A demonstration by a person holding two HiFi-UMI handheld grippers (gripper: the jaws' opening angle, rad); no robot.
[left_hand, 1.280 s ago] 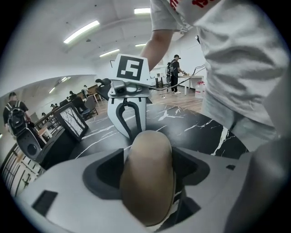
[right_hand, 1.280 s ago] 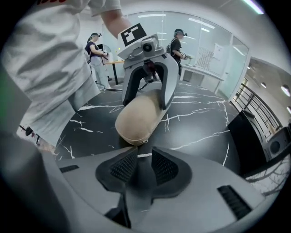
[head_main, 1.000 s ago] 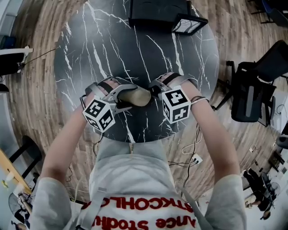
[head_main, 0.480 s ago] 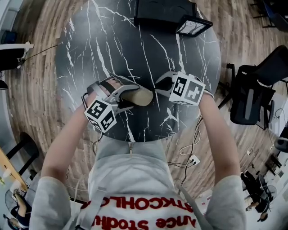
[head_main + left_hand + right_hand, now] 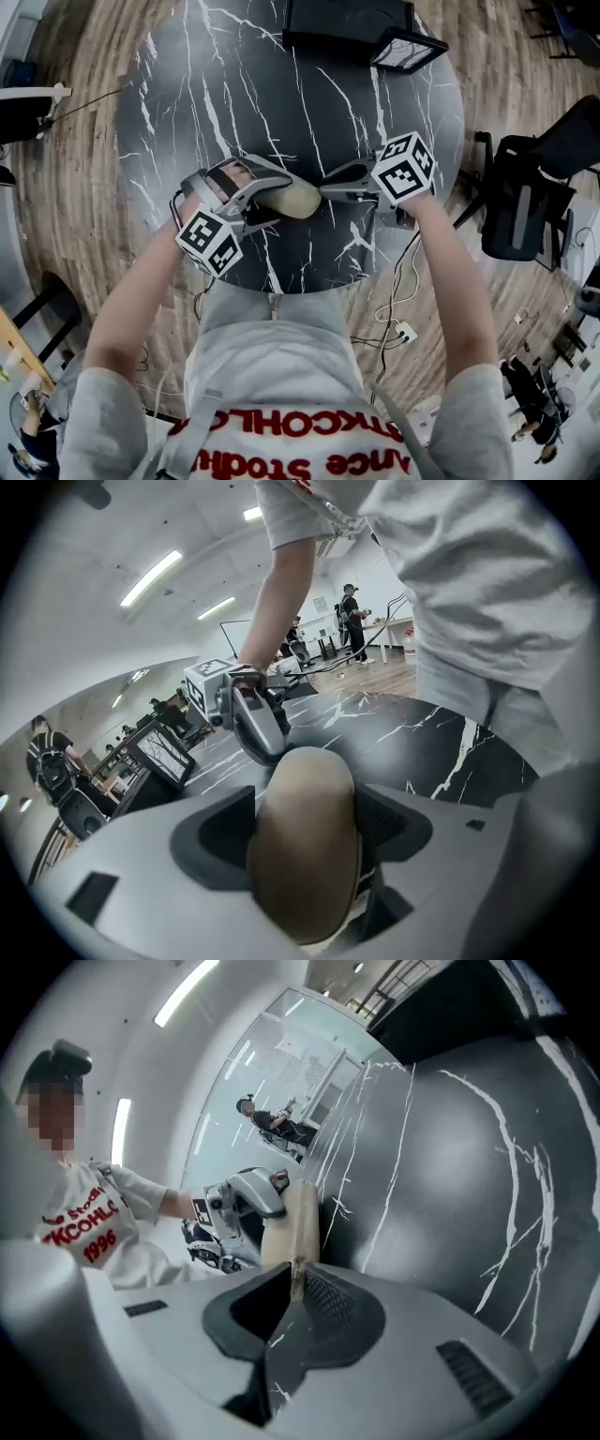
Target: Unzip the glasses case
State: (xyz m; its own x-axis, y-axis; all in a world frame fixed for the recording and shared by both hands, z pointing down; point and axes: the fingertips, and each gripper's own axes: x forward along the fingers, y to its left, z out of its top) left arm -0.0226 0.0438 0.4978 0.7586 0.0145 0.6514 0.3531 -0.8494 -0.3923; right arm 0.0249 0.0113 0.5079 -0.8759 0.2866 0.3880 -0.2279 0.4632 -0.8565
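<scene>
Our right claw [image 5: 293, 1283] is pinched nearly shut on a thin little tab [image 5: 296, 1267]. It looks like the zip pull at the end of the glasses case [image 5: 291, 1222]. A moment ago this claw was wider open and its marker cube [image 5: 405, 167] faced up at us. Now it has rolled onto its side and closed. Our left claw [image 5: 305, 832] squeezes the case's other end, holding it over the dark table [image 5: 281, 84]. We think we are ready to pull the zip along.
</scene>
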